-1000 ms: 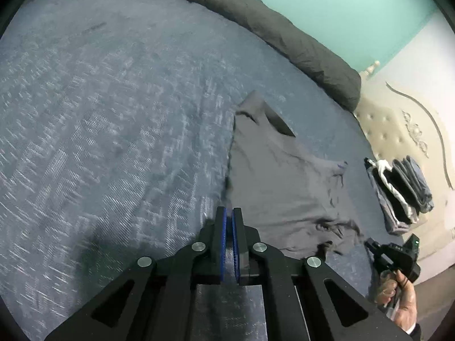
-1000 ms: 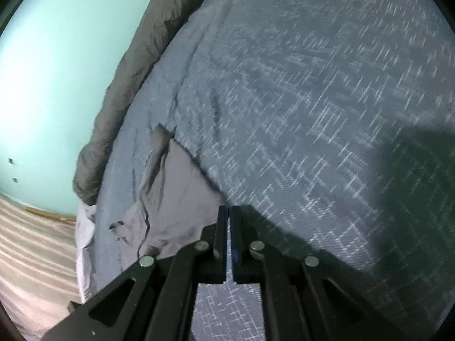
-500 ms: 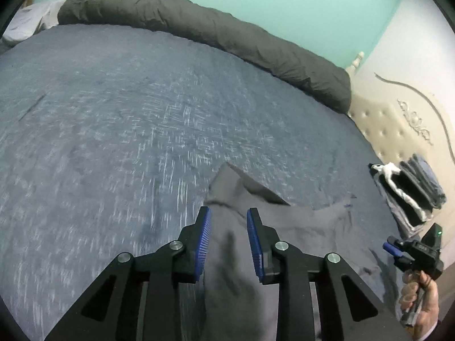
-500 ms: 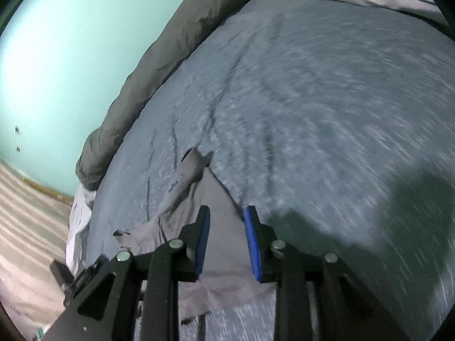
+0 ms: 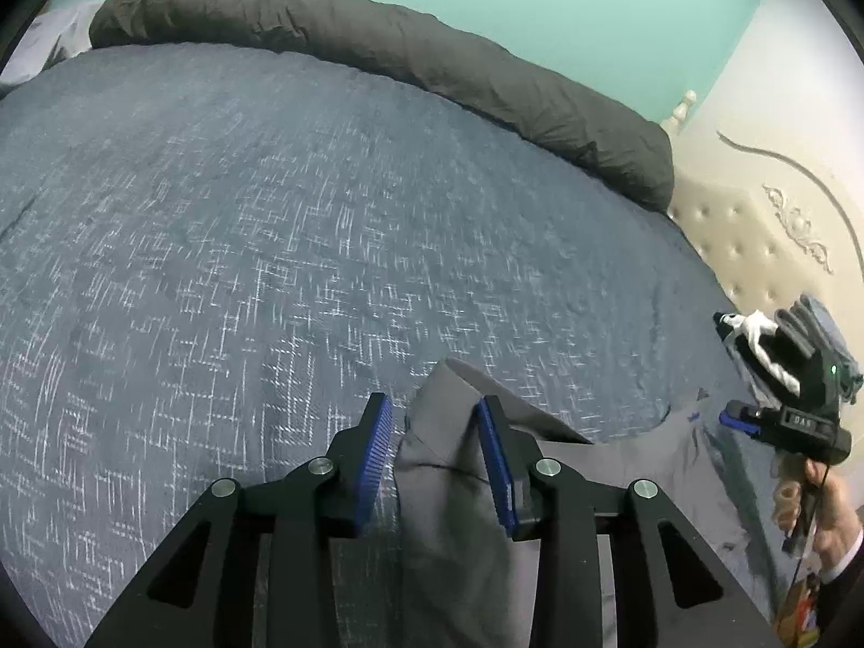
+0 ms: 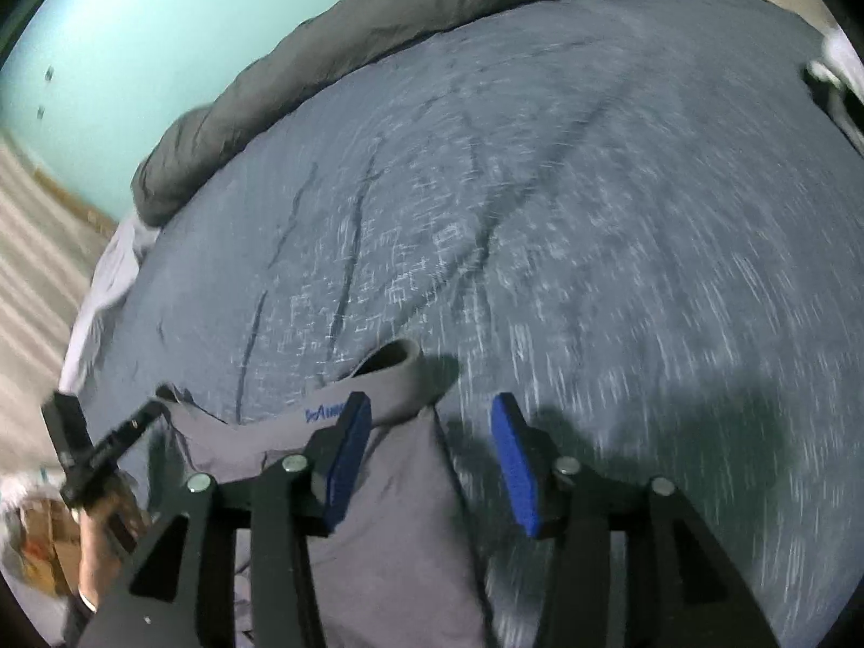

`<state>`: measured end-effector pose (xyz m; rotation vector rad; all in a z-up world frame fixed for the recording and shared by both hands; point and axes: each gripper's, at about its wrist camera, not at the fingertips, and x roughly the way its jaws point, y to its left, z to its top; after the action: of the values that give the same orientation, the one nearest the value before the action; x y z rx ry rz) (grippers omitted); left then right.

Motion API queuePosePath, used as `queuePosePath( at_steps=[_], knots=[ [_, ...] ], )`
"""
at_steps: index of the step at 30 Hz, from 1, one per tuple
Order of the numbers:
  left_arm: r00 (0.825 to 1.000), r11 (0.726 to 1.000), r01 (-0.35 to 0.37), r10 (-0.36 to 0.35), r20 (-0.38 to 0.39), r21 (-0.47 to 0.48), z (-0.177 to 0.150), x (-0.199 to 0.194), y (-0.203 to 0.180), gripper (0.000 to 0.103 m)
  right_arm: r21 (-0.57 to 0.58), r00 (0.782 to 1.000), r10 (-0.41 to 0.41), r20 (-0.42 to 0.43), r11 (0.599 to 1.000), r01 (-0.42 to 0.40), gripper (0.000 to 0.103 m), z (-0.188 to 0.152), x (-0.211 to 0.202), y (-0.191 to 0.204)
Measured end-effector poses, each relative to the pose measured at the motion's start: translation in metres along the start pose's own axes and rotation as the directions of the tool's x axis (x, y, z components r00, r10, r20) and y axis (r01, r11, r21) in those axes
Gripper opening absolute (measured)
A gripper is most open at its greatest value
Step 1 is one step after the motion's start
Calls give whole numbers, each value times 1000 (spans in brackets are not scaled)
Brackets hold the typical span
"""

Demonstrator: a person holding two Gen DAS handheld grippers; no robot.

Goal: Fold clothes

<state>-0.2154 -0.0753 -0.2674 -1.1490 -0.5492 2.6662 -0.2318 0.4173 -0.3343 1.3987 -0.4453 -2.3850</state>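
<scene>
The left hand-held gripper (image 5: pixel 434 434) has just been opening; its blue pads stand apart over a corner of the grey garment (image 5: pixel 448 540) without pressing it. The right hand-held gripper (image 6: pixel 429 440) has also just been opening and holds nothing, the garment's edge beside its left pad. The garment lies on the blue bed (image 5: pixel 243 248), with a dark rolled blanket (image 5: pixel 410 59) along the far side.

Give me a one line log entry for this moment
task: fold clothes | left hand-held gripper: open, opening, over grey garment | right hand-held gripper: open, opening, over its collar
</scene>
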Motion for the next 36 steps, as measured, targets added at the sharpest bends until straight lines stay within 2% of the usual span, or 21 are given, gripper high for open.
queuePosePath(
  at_steps=[7,9,11,13,14,15,17,20,27,32,36],
  knots=[
    [999,999,28,-28,-16,32,1,5,-5,34,-102,999,4,-37,995,-8,47,4,25,2],
    [999,999,36,-35,-21,32,0,7,-5,25,-133,999,-3,-37,991,-2,47,3,27,4],
    [999,999,36,-36,-21,32,0,7,-5,22,-152,999,-5,-44,988,-2,47,6,34,7],
    [999,999,29,-28,-15,27,0,6,-3,15,-163,999,2,-39,987,-9,37,8,36,9],
    [1000,1000,22,-21,-11,21,0,6,-2,12,-171,999,22,-41,985,-29,21,9,36,8],
    [1000,1000,13,-13,-6,16,1,4,0,11,-186,999,28,-41,982,-35,9,9,35,9],
    [1000,1000,4,-4,6,8,1,2,1,9,-222,999,22,-32,975,-29,4,10,32,11],
    [1000,1000,-8,8,22,-1,2,-3,3,8,-251,1000,26,4,968,-24,3,9,22,14],
    [999,998,16,-13,52,-58,7,-14,8,7,-247,994,23,111,969,5,2,10,-5,10],
    [999,996,1,2,37,-84,5,-11,15,6,-243,992,21,127,970,11,2,3,-7,7],
    [1000,996,-3,5,23,-84,4,-8,14,5,-285,996,22,92,958,5,2,-4,-3,14]
  ],
)
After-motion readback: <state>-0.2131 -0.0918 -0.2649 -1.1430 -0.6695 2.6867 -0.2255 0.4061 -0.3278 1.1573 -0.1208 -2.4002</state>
